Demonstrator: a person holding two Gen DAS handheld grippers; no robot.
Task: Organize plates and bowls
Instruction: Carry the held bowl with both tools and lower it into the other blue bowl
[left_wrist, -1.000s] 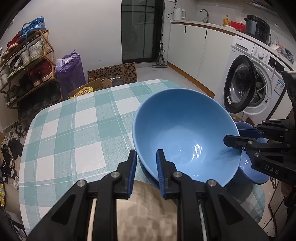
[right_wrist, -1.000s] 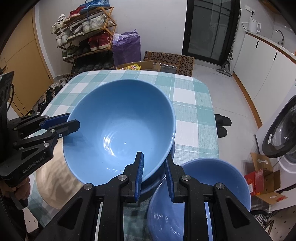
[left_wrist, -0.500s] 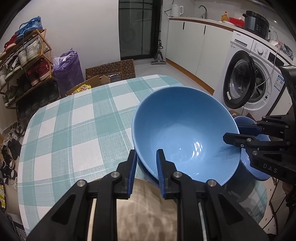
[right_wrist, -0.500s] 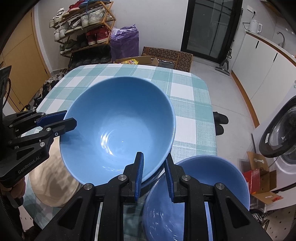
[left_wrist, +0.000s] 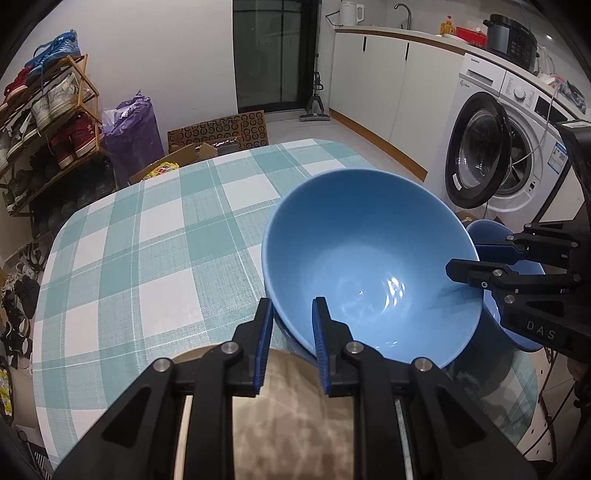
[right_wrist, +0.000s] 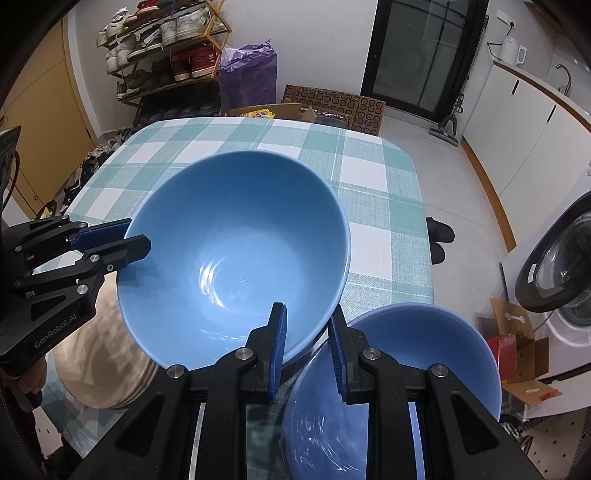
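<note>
Both grippers, left (left_wrist: 291, 321) & right (right_wrist: 306, 325), still clamp the bowl (left_wrist: 369, 266) rim; bowl now higher, so ready to stack on 2nd bowl (right_wrist: 406, 387).

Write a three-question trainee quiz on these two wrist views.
1. True or false: both grippers grip the rim of the big bowl.
2. Where is the second bowl? A) stacked inside the big bowl B) beside it, under the right gripper C) on the floor
3. Fill in: under the left gripper lies a beige ____.

Key: 1 true; 2 B; 3 plate.
</note>
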